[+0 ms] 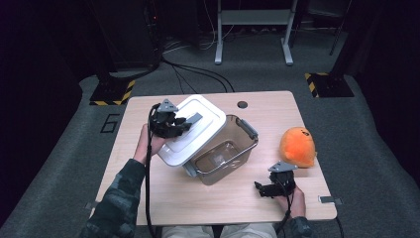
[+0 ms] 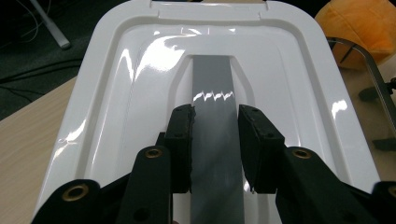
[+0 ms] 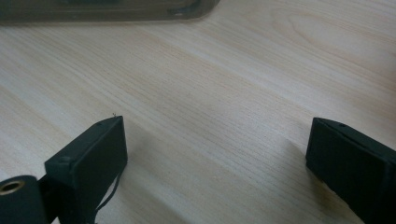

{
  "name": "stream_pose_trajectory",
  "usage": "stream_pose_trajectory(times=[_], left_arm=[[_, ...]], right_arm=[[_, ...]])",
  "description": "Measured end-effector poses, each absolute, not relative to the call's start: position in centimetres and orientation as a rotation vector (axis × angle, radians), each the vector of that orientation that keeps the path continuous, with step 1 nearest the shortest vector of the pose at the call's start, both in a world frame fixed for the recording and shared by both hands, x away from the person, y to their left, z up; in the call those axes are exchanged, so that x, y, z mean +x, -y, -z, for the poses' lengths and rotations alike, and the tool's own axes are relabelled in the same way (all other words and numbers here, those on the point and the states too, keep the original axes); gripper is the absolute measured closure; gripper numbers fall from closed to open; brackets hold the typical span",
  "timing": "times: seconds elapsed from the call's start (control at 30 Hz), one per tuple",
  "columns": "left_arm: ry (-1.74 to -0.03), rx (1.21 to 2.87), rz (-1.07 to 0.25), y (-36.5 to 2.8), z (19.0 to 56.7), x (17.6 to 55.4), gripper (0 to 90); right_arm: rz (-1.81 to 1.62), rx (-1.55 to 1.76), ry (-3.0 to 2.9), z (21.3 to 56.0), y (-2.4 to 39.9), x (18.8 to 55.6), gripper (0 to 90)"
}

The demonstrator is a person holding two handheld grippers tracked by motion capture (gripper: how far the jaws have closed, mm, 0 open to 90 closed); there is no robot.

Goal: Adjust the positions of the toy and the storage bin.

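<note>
While the left gripper (image 1: 174,124) has its jaws clamped on the grey handle (image 2: 215,135) of the white lid (image 1: 190,130), the job in hand looks like moving that lid relative to the clear box (image 1: 225,153) — whether on or off I cannot tell. The lid sits tilted, its right edge over the box's left rim, its near-left corner down toward the table (image 1: 163,198).

To do this well, I would keep the lid level as it travels, since a grip on a narrow central strap lets the lid swing. If it is going on, line up the corners with the box rim before lowering; if it is coming away, lift it free of the rim and the raised wire bail (image 1: 225,161) first so nothing drags the box along. The box is light and unheld, so a snag could slide it.

The right gripper (image 1: 270,188) rests at the near right of the table, jaws wide apart with only bare wood between them. It could steady the box if needed. An orange plush toy (image 1: 297,147) lies at the right edge, just beyond it.

The table is pale wood grain with a dark round grommet (image 1: 242,104) near its far edge. Around it is grey carpet, dim, with black-and-yellow striped stand bases (image 1: 113,92) at far left and right, cables, and a white desk frame (image 1: 252,29) farther back.
</note>
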State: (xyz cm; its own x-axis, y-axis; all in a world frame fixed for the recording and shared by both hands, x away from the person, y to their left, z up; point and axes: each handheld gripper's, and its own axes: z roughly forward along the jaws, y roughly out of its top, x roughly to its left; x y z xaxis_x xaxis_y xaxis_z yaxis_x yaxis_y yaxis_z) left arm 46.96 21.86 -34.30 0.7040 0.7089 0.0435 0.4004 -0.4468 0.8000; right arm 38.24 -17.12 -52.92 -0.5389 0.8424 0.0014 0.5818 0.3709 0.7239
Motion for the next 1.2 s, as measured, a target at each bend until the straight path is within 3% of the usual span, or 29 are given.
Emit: stream_pose_trajectory(times=[1.2], left_arm=[[-1.065,2.009,-0.587,-29.6,35.0,47.2,66.4]], right_arm=[[-0.969,1.233,-2.270,52.9,17.2,38.3,4.7]])
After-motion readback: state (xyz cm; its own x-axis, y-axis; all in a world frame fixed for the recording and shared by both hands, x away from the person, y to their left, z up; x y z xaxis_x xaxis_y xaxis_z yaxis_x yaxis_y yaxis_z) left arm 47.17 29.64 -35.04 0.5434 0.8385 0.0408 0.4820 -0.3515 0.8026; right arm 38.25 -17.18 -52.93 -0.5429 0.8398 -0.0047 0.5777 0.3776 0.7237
